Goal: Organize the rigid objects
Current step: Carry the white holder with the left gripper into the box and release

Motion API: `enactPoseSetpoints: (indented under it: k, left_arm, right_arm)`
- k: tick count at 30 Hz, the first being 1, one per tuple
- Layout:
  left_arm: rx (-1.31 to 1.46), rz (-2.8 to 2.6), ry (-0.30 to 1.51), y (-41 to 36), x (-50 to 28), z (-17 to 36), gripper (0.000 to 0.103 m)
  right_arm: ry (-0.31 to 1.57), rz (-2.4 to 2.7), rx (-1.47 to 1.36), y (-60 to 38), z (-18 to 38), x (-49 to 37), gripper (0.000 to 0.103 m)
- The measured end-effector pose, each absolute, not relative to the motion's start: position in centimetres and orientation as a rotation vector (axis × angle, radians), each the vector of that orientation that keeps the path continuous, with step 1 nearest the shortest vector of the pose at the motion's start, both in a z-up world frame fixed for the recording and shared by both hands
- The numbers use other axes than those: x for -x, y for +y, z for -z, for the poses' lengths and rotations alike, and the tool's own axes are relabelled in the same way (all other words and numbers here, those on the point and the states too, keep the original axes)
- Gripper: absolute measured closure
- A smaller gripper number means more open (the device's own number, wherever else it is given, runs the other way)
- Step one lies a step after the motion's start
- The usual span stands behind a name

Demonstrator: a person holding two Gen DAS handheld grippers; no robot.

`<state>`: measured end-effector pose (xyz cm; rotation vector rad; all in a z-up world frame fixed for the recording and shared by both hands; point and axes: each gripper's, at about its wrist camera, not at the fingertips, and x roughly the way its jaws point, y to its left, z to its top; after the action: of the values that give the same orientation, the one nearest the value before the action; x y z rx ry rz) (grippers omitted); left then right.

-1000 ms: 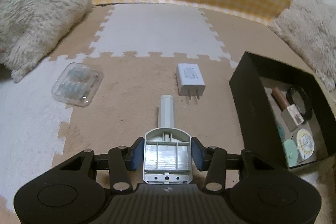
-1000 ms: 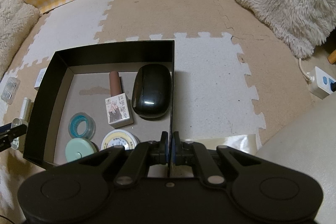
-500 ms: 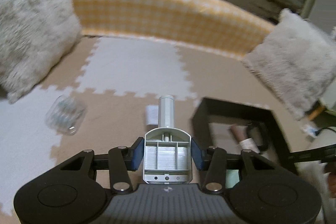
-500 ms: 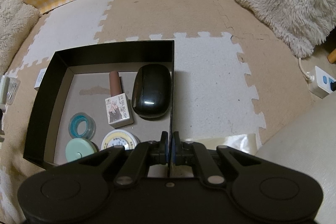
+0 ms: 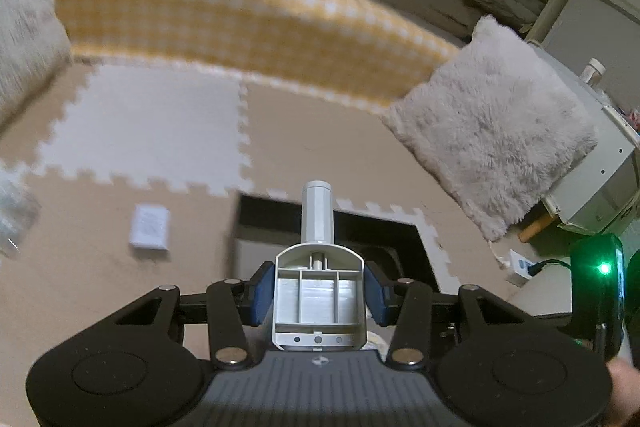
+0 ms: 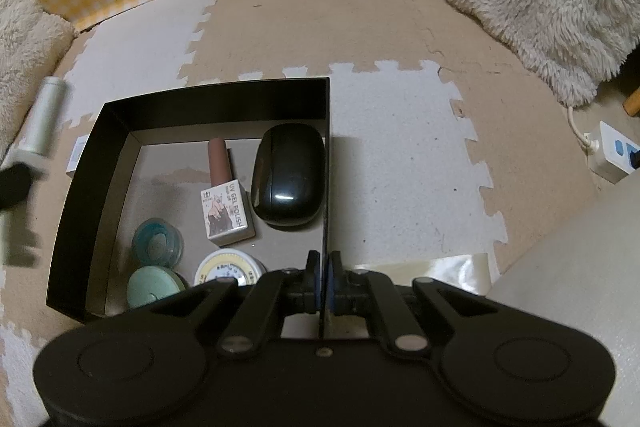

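My left gripper (image 5: 319, 297) is shut on a grey plastic tool (image 5: 318, 219) with a round handle that points forward, held in the air above the foam mat. Beyond the handle's tip lies the black box (image 5: 276, 211). In the right wrist view the tool (image 6: 44, 119) hangs blurred to the left of the box (image 6: 216, 95). My right gripper (image 6: 323, 283) is shut on the box's right wall. Inside lie a black oval case (image 6: 289, 175), a gel polish bottle (image 6: 224, 195), a teal jar (image 6: 157, 243), a mint lid (image 6: 152, 287) and a yellow tin (image 6: 230, 267).
A white charger (image 5: 149, 227) and a clear plastic case (image 5: 12, 219) lie on the mat left of the box. Fluffy cushions (image 5: 492, 131) and a yellow checked bumper (image 5: 224, 15) border the mat. A power strip (image 6: 616, 151) sits at the right.
My left gripper has risen and swung right with the grey tool, from above the charger towards the black box, and its view has tilted up. The right gripper has stayed put.
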<state>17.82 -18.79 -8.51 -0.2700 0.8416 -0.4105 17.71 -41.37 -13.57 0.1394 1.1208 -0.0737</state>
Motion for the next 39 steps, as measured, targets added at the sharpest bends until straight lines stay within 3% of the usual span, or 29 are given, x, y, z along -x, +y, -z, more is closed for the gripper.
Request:
enactPoseSetpoints:
  k: [12,22,26,39]
  left_arm:
    - [0.406,0.247,0.941,-22.0,-21.1,13.7,0.055]
    - [0.327,0.269,0.96,-22.6,-21.7,13.7,0.052]
    - [0.262,0.29,0.961,-22.8,-20.9,13.1,0.032]
    - [0.165,0.377,0.989,-23.0,-18.7,11.9,0.017]
  right_arm:
    - [1.117,0.076,-0.151,-41.6,13.6,-17.8,0.099]
    - [1.118,0.08,-0.161,-41.6,13.6,-17.8,0.099]
    - [1.12,0.083,-0.154,-41.5,13.6,-17.8,0.099]
    - [1.122,0.08,-0.157,-41.6,13.6,-17.8,0.099]
